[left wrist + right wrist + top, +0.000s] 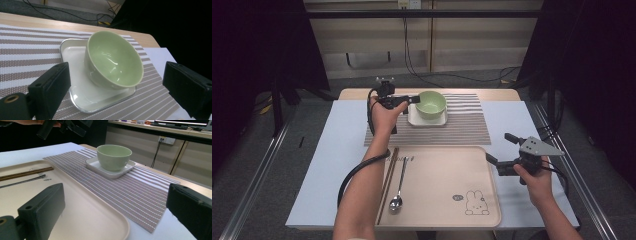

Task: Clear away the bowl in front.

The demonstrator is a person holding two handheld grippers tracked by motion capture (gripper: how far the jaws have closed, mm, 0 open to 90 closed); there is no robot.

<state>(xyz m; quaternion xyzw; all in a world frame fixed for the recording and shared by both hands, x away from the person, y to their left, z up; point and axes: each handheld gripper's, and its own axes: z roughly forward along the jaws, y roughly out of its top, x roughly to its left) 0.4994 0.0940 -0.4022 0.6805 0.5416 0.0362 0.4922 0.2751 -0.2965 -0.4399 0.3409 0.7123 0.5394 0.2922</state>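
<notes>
A pale green glazed bowl (pixel 431 104), glossy and empty, stands upright on a white square plate (pixel 415 119) at the far middle of the striped placemat (pixel 462 130). The left gripper (pixel 408 100) hovers just left of the bowl, jaws spread, touching nothing. The right gripper (pixel 502 150), jaws also spread, hangs at the beige tray's (pixel 442 200) right edge. The tray bears a rabbit drawing (pixel 476 203) beside a small mark too tiny to read.
</notes>
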